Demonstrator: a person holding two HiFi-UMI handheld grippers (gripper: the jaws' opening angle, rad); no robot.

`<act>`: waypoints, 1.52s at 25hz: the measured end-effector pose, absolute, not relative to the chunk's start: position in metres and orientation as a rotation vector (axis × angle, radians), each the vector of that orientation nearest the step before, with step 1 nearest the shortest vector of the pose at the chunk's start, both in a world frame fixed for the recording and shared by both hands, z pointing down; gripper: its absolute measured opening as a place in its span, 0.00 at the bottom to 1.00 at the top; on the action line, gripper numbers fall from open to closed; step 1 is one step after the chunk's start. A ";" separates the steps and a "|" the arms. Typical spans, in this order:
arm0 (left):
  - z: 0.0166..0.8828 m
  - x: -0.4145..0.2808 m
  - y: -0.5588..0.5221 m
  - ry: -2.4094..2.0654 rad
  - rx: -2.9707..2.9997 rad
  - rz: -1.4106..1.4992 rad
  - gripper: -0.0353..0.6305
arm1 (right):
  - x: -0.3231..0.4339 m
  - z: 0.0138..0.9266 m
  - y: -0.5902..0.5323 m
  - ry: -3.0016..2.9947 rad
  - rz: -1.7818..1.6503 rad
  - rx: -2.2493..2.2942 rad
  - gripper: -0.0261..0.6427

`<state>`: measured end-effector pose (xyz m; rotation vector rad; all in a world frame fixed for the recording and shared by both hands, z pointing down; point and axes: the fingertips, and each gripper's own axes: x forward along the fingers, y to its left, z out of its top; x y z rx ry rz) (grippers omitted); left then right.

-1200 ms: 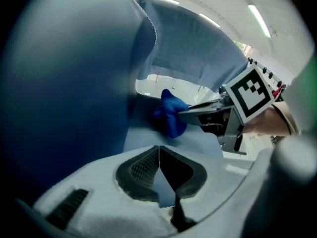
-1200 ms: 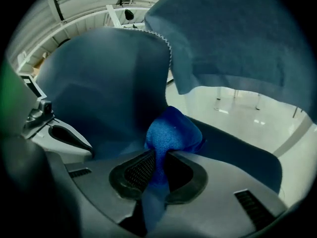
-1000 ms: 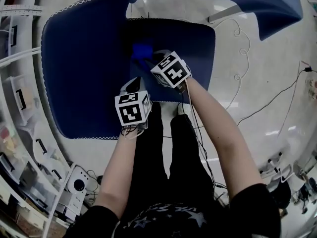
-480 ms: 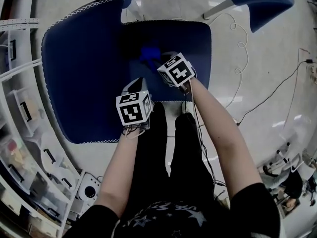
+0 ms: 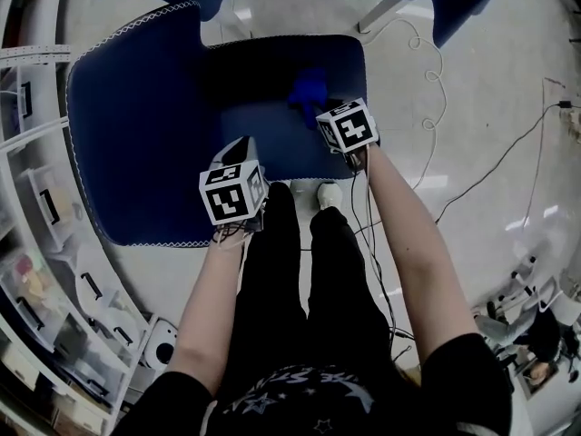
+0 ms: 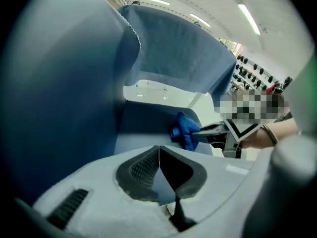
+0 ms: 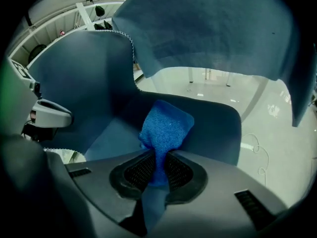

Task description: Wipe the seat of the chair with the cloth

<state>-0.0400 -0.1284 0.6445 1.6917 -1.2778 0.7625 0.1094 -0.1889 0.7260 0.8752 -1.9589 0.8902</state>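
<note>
The cloth [image 5: 309, 87] (bright blue, bunched) has slid rightward across the seat [image 5: 263, 125].

This looks like a lab or workshop room. The floor [image 5: 472, 107] is glossy white and mirrors the long strip lights [image 6: 250, 19] on the ceiling. Loose cables [image 5: 495, 182] trail across it. Along the left edge of the head view stand white shelves [image 5: 41, 198] with storage bins, and a white device [image 5: 162, 348] sits on the floor near them. Rows of small dark items [image 6: 250, 73] hang on a far wall.
</note>
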 end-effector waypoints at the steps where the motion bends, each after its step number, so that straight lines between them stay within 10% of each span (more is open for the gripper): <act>1: 0.645 -0.035 -0.123 -1.278 1.684 0.763 0.09 | 0.121 0.726 -0.187 -1.947 0.894 0.893 0.12; 21: 0.634 0.060 -0.060 -1.308 1.687 0.757 0.09 | 0.259 0.723 -0.142 -1.880 0.924 1.004 0.12; 38: 0.652 -0.008 0.012 -1.322 1.599 0.756 0.09 | 0.054 0.697 -0.103 -2.122 0.842 0.619 0.12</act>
